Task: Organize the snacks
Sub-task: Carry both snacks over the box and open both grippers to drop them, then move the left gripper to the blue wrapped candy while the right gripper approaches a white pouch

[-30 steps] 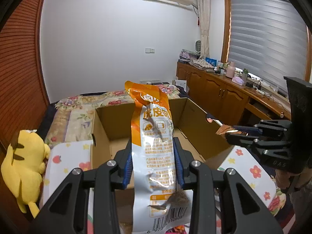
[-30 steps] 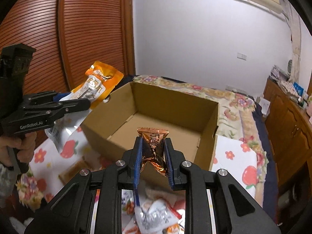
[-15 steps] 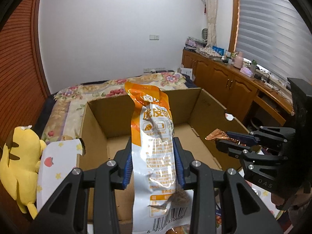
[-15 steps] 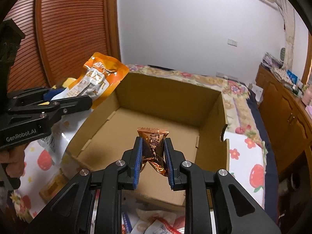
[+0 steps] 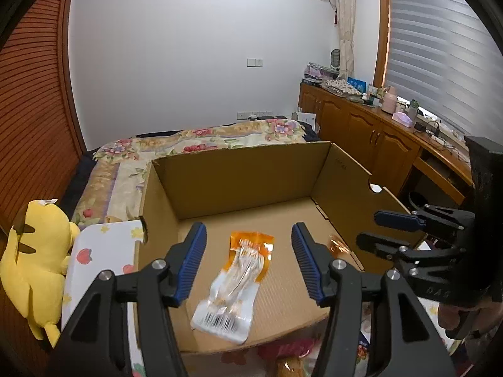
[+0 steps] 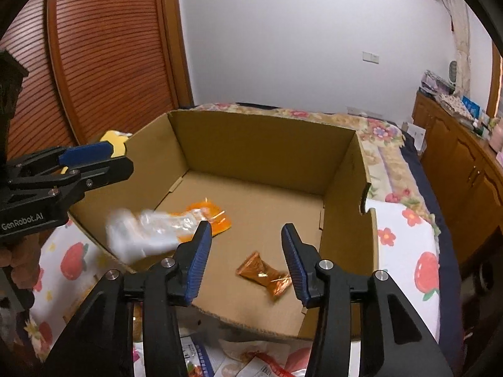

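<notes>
An open cardboard box (image 5: pixel 239 176) (image 6: pixel 261 144) stands on the bed before me. Inside it an orange and clear snack pouch (image 5: pixel 235 279) (image 6: pixel 163 229) is blurred near the left wall, free of any grip. A small copper foil packet (image 6: pixel 264 275) (image 5: pixel 338 246) lies on the box floor near the front right. My left gripper (image 5: pixel 248 260) hangs over the front of the box, jaws opening, nothing pressed between them. My right gripper (image 6: pixel 243 259) is above the foil packet, jaws opening and not touching it. Each gripper shows in the other's view, the left gripper (image 6: pixel 91 160) and the right gripper (image 5: pixel 386 229).
A yellow plush toy (image 5: pixel 37 260) sits left of the box on a white fruit-print sheet (image 6: pixel 405 251). Several more snack packets (image 6: pixel 251 361) lie below the box's front edge. Wooden cabinets (image 5: pixel 371 138) line the right wall, slatted doors (image 6: pixel 103 50) the left.
Both grippers opened and let go of their snacks. The orange pouch dropped from the left gripper into the box, and the foil packet fell from the right gripper to the box floor.
</notes>
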Demonstrator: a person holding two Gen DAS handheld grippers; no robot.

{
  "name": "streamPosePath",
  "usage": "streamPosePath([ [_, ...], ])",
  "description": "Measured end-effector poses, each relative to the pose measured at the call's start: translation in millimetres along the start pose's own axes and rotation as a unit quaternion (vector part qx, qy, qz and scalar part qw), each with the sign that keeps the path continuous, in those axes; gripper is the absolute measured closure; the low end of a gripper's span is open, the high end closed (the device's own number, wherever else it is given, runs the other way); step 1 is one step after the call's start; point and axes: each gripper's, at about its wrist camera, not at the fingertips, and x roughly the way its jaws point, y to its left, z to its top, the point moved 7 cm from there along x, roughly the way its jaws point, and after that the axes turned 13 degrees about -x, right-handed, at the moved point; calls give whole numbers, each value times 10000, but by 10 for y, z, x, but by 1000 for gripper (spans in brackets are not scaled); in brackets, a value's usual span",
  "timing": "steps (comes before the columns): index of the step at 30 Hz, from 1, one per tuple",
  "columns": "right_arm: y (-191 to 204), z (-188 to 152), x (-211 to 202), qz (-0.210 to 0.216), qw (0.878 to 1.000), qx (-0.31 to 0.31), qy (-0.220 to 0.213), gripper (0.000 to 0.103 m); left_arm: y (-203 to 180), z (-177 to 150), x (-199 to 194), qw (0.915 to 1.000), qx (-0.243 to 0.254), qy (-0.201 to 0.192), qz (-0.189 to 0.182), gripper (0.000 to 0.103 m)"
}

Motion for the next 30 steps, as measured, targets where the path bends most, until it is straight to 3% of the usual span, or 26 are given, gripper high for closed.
streamPosePath([
  [10,81,-82,-634,175,9984,14,-543,56,-18,-65,-401,9994,96,-298,-170,27],
  [16,197,-275,-910,212,9975,21,-673,54,-43,-152,-597,9989,115,-414,-203,26],
  [26,245,-860,-1009,165,9990,49,-419,49,-51,-553,-731,9988,292,-359,-147,23],
  [30,248,-1099,-990,175,9995,118,-245,49,-15,-825,-816,9991,116,-254,-304,23],
])
